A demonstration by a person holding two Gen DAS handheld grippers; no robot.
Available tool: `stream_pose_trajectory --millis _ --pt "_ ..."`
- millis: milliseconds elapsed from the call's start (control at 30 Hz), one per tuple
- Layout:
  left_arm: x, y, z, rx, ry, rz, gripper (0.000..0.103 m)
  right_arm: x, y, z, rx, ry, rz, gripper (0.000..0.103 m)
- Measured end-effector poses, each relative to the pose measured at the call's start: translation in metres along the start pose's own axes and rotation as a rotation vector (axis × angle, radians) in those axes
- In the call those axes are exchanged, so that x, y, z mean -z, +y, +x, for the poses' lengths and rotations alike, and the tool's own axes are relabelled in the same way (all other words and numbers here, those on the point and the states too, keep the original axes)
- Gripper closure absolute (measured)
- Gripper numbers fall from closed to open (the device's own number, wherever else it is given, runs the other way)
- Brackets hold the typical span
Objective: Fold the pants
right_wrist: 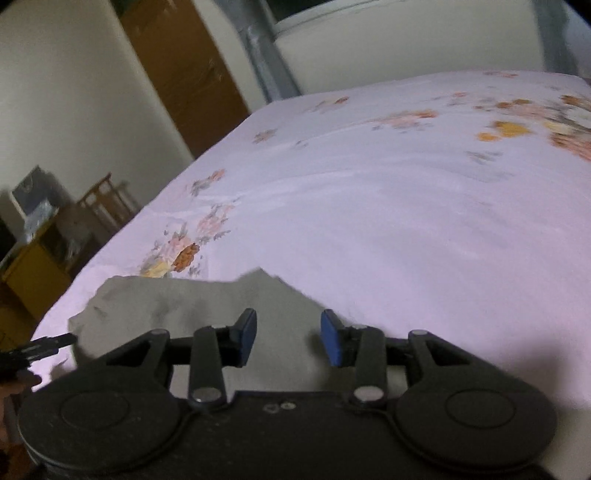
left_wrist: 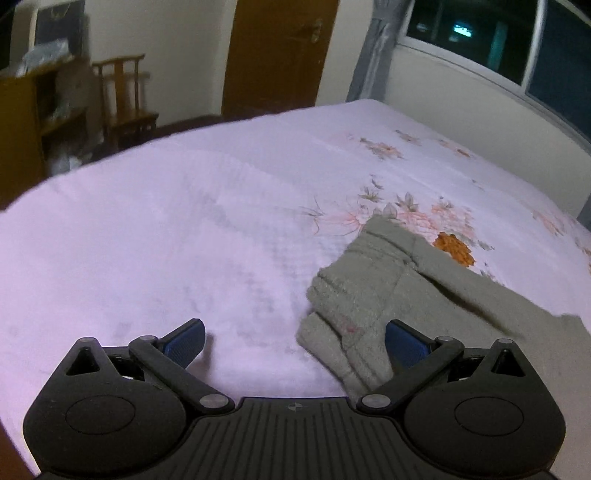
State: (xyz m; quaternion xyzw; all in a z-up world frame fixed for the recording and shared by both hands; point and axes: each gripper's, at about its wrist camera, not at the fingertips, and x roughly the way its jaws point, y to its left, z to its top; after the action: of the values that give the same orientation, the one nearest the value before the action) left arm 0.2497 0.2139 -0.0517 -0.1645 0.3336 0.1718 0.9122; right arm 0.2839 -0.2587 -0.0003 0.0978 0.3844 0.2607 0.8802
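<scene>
**Both hand-held grippers released above the bed, pants lying folded on the sheet**

Your left hand-held gripper (left_wrist: 294,341) tilts down toward the bed, its blue pads (left_wrist: 186,341) spread wide with nothing between them. The left pad hangs over bare sheet; the right one sits over the near edge of the grey pants (left_wrist: 373,291).

Your right hand-held gripper (right_wrist: 289,341) also angles downward and is rolled, so the room leans in its view. Its jaws stand partly apart with no cloth caught between the pads; the grey pants (right_wrist: 192,306) lie flat below and ahead of them, mostly to the left. At the far left edge of that view the tip of your other gripper shows just beside the cloth.

The pants rest in a folded bundle on the near part of the bed (left_wrist: 184,221), with layered ribbed edges toward the left wrist camera. The sheet is pale lilac with orange and pink flower prints (left_wrist: 454,249). Beyond the bed you have a brown door (left_wrist: 280,51), a wooden chair (left_wrist: 125,99), a grey curtain (left_wrist: 380,40) and a dark window (left_wrist: 480,33).
</scene>
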Motion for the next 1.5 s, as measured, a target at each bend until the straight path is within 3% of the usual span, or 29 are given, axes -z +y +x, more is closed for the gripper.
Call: stream_pose_trajectory --millis 167,267,433,500,600,667,733,833,900,1000,1100,1200,1267,1367,1433,1500 --pt "0.004 -0.003 0.014 0.039 0.035 -0.057 0.001 -0.013 0.019 0.058 -0.028 0.048 -0.053 0.072" --pt "0.008 -0.007 0.016 0.041 0.036 -0.061 0.007 -0.013 0.024 0.078 -0.014 0.085 -0.081 0.071" --pt "0.009 -0.010 0.015 0.047 0.027 -0.090 0.016 -0.011 0.024 0.082 -0.004 0.082 -0.087 0.075" --pt "0.010 -0.012 0.015 0.052 0.024 -0.095 0.016 -0.012 0.023 0.081 0.009 0.059 -0.089 0.072" --pt "0.009 -0.016 0.016 0.052 0.030 -0.090 0.016 -0.013 0.022 0.085 -0.014 0.102 -0.094 0.072" --pt "0.009 -0.018 0.017 0.057 0.033 -0.083 0.016 -0.013 0.024 0.085 -0.041 0.115 -0.118 0.077" --pt "0.010 -0.022 0.019 0.116 0.050 -0.059 0.048 -0.012 0.029 0.082 -0.036 0.111 -0.169 0.099" --pt "0.007 -0.028 0.014 0.118 0.024 -0.022 0.066 -0.012 0.039 0.079 -0.008 0.095 -0.251 0.103" --pt "0.005 -0.023 0.006 0.144 -0.020 -0.047 0.070 -0.013 0.044 0.074 0.021 0.051 -0.283 0.103" --pt "0.007 -0.021 0.003 0.144 -0.040 -0.047 0.070 -0.013 0.050 0.069 0.051 -0.001 -0.317 0.103" --pt "0.014 -0.010 0.020 0.141 0.017 -0.090 0.067 0.001 0.045 0.097 0.114 0.100 -0.351 0.103" --pt "0.010 -0.001 0.017 0.171 0.036 -0.121 0.065 -0.001 0.042 0.099 0.125 0.101 -0.314 0.103" --pt "0.008 0.004 0.006 0.189 0.027 -0.129 0.065 -0.009 0.042 0.086 0.128 0.056 -0.278 0.100" --pt "0.007 0.002 -0.009 0.179 -0.027 -0.121 0.065 -0.015 0.052 0.058 0.108 -0.027 -0.283 0.101" --pt "0.005 -0.004 -0.011 0.171 -0.060 -0.111 0.064 -0.013 0.063 0.052 0.048 -0.035 -0.292 0.101" --pt "0.003 -0.008 -0.003 0.144 -0.056 -0.121 0.056 -0.007 0.078 0.054 0.007 -0.019 -0.308 0.100"
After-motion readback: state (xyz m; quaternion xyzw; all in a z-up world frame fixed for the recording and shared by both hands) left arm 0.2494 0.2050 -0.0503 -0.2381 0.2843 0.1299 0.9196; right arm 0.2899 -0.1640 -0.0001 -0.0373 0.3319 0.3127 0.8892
